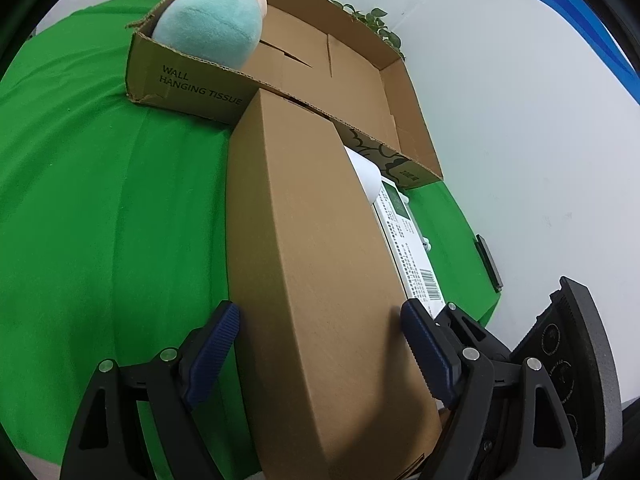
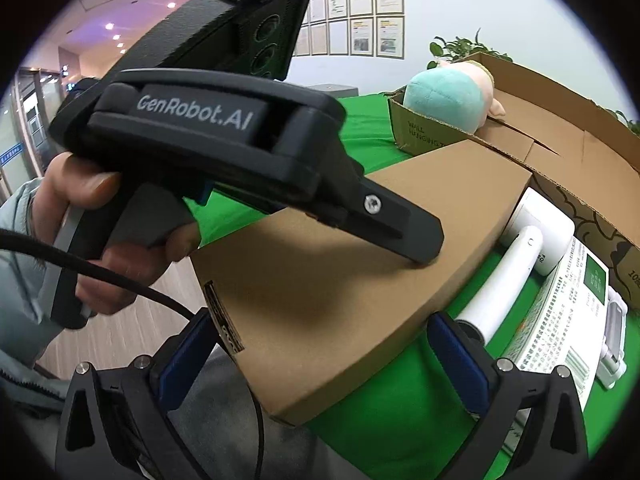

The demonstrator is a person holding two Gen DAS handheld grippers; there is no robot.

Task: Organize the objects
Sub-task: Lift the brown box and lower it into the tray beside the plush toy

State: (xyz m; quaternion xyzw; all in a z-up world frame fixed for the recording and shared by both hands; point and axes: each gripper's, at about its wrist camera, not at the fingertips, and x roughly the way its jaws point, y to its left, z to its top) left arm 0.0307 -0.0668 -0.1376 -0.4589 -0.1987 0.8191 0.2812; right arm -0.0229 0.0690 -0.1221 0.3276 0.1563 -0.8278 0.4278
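Observation:
A long closed brown cardboard box (image 1: 312, 240) lies on the green cloth, its far end against a big open carton (image 1: 340, 72). My left gripper (image 1: 320, 344) straddles its near end, blue pads touching both sides. In the right wrist view the same box (image 2: 360, 260) shows with the left gripper's finger on top. My right gripper (image 2: 332, 356) is open around the box's near corner. A teal and pink plush toy (image 1: 212, 28) sits in the carton's left corner; it also shows in the right wrist view (image 2: 448, 96).
A white hair dryer (image 2: 516, 264), a white printed packet (image 2: 560, 320) and a white phone stand (image 2: 614, 344) lie right of the box. A dark flat device (image 1: 489, 264) lies at the table's right edge. Plants (image 1: 372, 20) stand behind the carton.

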